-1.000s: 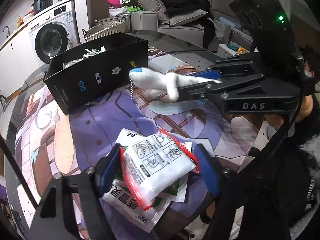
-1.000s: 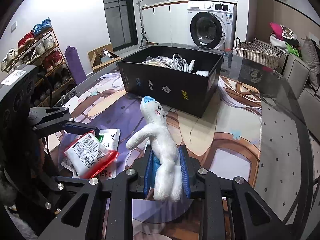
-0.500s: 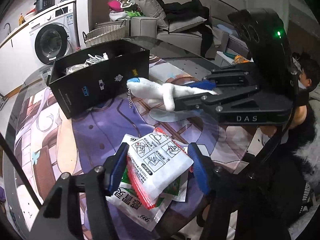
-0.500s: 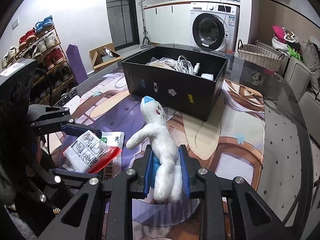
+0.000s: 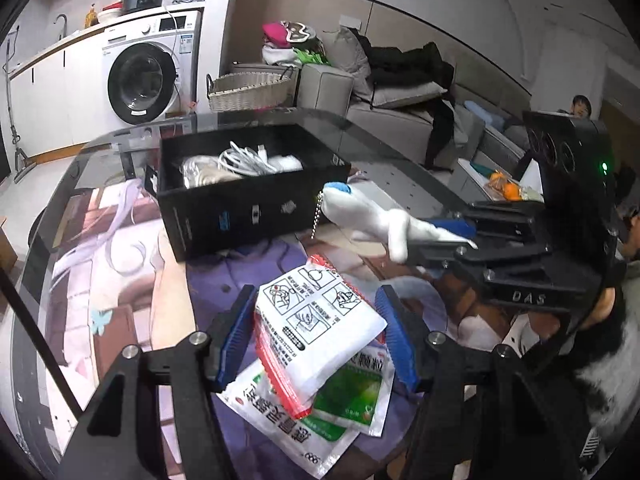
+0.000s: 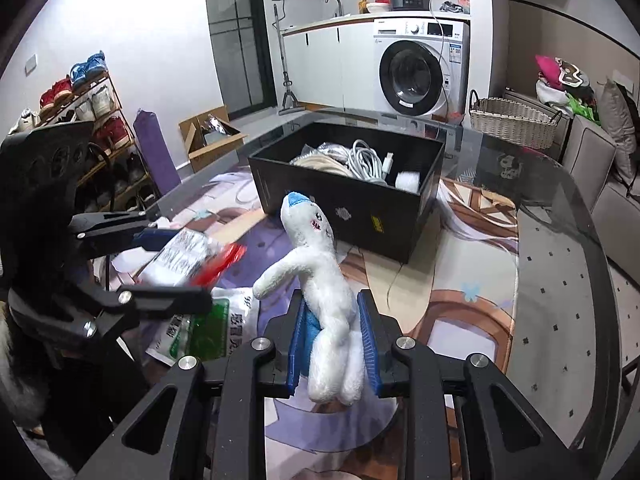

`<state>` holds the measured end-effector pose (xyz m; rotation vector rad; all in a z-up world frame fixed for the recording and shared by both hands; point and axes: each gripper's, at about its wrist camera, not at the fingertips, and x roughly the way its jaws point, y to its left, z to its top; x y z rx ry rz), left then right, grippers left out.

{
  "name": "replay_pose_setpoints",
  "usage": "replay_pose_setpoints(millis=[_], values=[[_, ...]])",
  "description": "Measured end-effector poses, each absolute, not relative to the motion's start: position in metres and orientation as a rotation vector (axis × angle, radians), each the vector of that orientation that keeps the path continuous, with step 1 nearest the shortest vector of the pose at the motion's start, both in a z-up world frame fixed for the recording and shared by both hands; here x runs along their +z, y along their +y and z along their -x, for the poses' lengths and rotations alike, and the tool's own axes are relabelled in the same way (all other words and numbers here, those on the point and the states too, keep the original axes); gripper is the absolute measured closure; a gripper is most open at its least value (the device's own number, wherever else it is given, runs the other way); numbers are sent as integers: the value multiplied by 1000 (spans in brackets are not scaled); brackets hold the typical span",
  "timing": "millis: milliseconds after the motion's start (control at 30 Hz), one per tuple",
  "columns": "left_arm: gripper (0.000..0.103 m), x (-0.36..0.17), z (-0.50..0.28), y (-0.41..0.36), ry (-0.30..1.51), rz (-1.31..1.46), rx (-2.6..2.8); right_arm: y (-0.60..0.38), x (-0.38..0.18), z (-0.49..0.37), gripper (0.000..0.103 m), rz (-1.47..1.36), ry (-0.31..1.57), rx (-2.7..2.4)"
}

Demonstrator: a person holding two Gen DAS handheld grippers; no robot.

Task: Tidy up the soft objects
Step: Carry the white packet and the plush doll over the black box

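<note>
My right gripper [image 6: 332,340] is shut on a white plush toy [image 6: 324,280] with a blue tip, held above the table; it also shows in the left wrist view [image 5: 372,216]. My left gripper [image 5: 316,332] is shut on a white and red pouch [image 5: 316,320], lifted off the table; the pouch also shows in the right wrist view [image 6: 188,256]. Green and white sachets [image 5: 320,416] lie on the mat under it. A black box [image 6: 348,188] holding white cables stands ahead on the table, seen also in the left wrist view [image 5: 248,184].
A printed mat [image 6: 460,272] covers the glass table [image 6: 568,264]. A washing machine [image 6: 420,68], a wicker basket [image 6: 512,120], a shoe rack [image 6: 80,120] and a sofa [image 5: 392,100] stand around the table.
Both grippers have risen with their loads. The pouch has come up off the sachets. The box looks lower and its contents show more.
</note>
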<state>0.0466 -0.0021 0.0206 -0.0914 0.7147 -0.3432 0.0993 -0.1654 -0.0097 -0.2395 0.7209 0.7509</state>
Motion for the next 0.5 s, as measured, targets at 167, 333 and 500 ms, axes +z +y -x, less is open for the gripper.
replay_pose_setpoints(millis=[167, 333, 500], values=[[43, 29, -54, 2, 666, 114, -291, -161, 0, -100, 77, 225, 699, 752], [43, 38, -66, 7, 647, 123, -265, -154, 12, -102, 78, 208, 671, 754], [43, 45, -77, 11, 624, 114, -242, -151, 22, -108, 78, 175, 638, 767]])
